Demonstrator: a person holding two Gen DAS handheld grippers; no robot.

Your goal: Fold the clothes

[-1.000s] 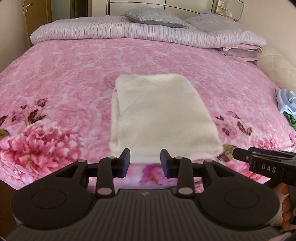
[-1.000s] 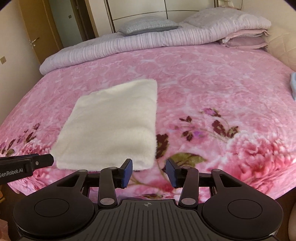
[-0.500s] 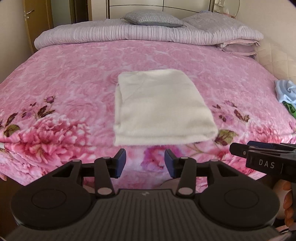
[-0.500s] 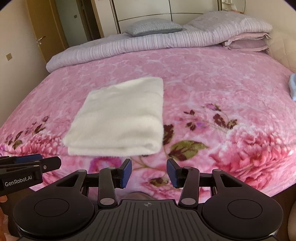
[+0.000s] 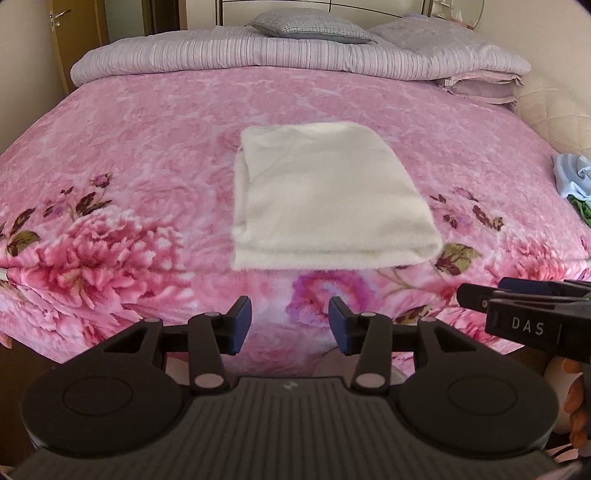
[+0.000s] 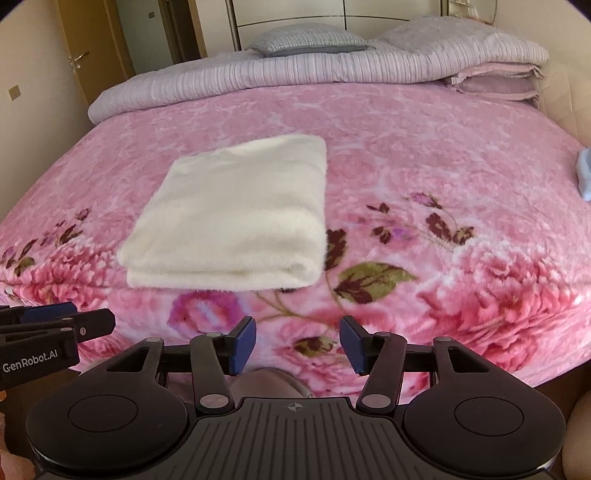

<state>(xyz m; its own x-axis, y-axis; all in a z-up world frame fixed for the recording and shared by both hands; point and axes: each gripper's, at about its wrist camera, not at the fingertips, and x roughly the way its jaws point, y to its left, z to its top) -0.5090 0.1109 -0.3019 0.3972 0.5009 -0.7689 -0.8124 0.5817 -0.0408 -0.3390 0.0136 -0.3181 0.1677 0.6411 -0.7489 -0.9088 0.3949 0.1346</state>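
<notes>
A cream fluffy garment [image 5: 325, 199] lies folded into a neat rectangle on the pink floral bedspread [image 5: 129, 155]; it also shows in the right wrist view [image 6: 236, 214]. My left gripper [image 5: 290, 325] is open and empty, held back from the garment's near edge, off the bed's front edge. My right gripper [image 6: 297, 343] is open and empty, to the right of the garment and back from it. Each gripper shows at the edge of the other's view: the right one [image 5: 517, 310] and the left one [image 6: 55, 332].
A striped lilac duvet [image 5: 258, 59] and grey pillow [image 5: 310, 26] lie along the head of the bed. Light blue and green clothes [image 5: 572, 181] lie at the bed's right edge. A wooden door [image 6: 92, 55] stands at the far left.
Both grippers have pulled back from the folded garment towards the foot of the bed. The garment lies still and looks farther away.
</notes>
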